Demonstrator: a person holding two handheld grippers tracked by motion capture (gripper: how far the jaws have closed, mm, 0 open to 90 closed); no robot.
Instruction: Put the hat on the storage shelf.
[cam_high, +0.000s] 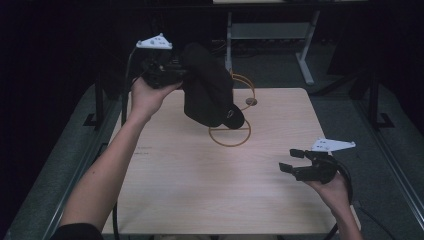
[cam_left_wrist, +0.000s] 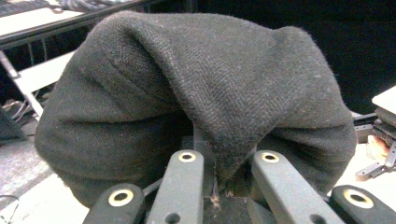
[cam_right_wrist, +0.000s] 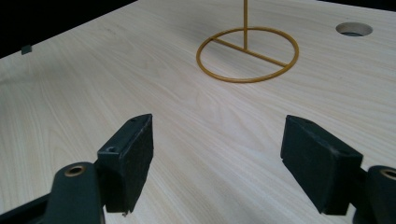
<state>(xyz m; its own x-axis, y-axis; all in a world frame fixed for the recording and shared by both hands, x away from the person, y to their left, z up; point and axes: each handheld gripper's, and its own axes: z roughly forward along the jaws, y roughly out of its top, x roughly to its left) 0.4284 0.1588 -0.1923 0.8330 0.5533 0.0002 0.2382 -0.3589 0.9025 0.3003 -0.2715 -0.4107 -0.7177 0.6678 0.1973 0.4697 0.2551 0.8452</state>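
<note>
A black woollen cap (cam_high: 207, 90) hangs in the air over the far left of the table, pinched at a fold by my left gripper (cam_high: 184, 75), which is shut on it. In the left gripper view the dark cloth (cam_left_wrist: 201, 79) bulges over the jaws, and the gripper (cam_left_wrist: 217, 175) clamps a tuck of it. Just under and behind the cap stands a gold wire stand (cam_high: 230, 135) with a ring base and an upright rod. At the table's near right my right gripper (cam_high: 290, 160) is held open with nothing in it. Its view has the jaws (cam_right_wrist: 219, 158) wide apart, facing the stand (cam_right_wrist: 247, 53).
The light wooden table (cam_high: 200, 185) has a round cable hole (cam_high: 251, 101) near its far edge, also seen in the right gripper view as the hole (cam_right_wrist: 354, 29). A white desk frame (cam_high: 305, 55) stands on the floor beyond. Dark floor surrounds the table.
</note>
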